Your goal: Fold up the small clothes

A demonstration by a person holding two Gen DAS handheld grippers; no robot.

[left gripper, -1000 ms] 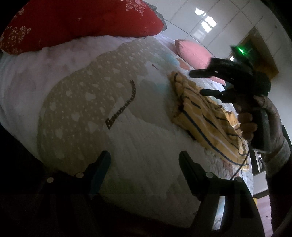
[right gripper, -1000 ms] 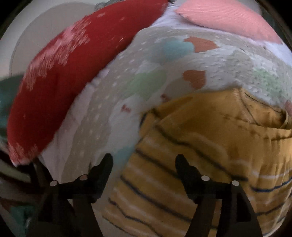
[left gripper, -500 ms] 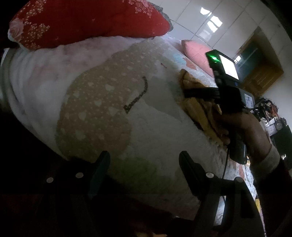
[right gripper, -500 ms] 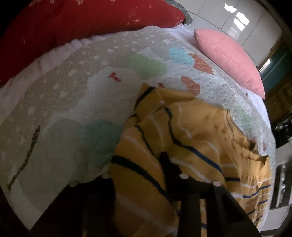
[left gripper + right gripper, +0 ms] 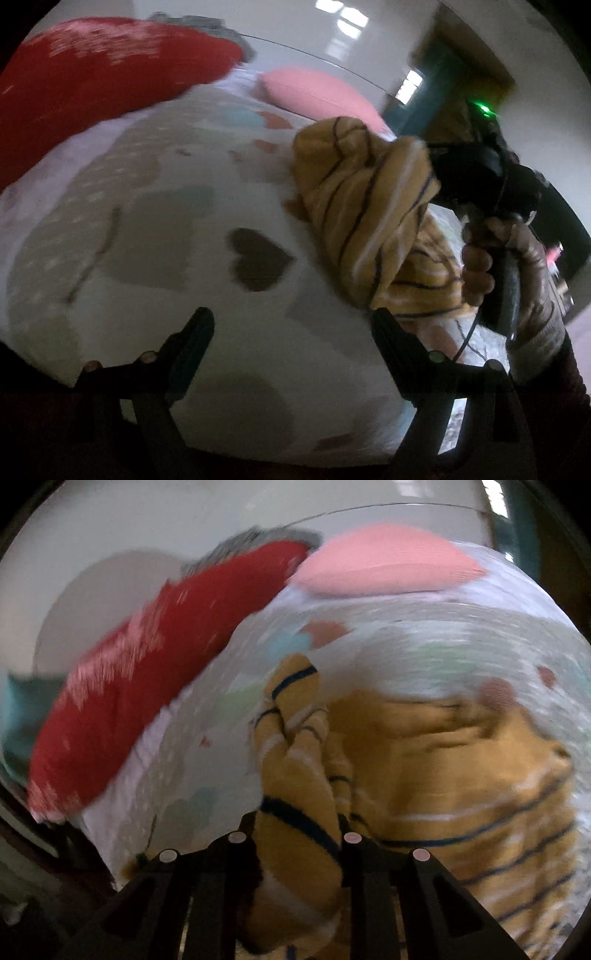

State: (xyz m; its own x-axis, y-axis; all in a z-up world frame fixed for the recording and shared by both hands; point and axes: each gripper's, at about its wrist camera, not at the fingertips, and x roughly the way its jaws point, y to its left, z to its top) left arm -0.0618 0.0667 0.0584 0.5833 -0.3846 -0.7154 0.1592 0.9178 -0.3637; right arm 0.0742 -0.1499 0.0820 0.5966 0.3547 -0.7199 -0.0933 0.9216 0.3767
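Observation:
A yellow top with dark blue and white stripes [image 5: 461, 768] lies on the patterned bedspread [image 5: 406, 638]. One end of it [image 5: 295, 775] is bunched and lifted off the bed. My right gripper [image 5: 297, 827] is closing on that bunch, and the cloth fills the narrow gap between its jaws. In the left wrist view the lifted cloth [image 5: 362, 206] hangs from the right gripper [image 5: 437, 173], held by a person's hand [image 5: 480, 258]. My left gripper [image 5: 291, 317] hovers over the bedspread [image 5: 184, 221] left of the top, its jaws opening with nothing between them.
A red pillow [image 5: 92, 81] lies at the head of the bed on the left, a pink pillow [image 5: 317, 88] beside it. A white wall and a dark doorway [image 5: 424, 92] stand behind. The bed's near edge runs just below the left gripper.
The right gripper came down onto the top, shut on its near end and lifted it in a bunch. The left gripper moved over the bed toward the top.

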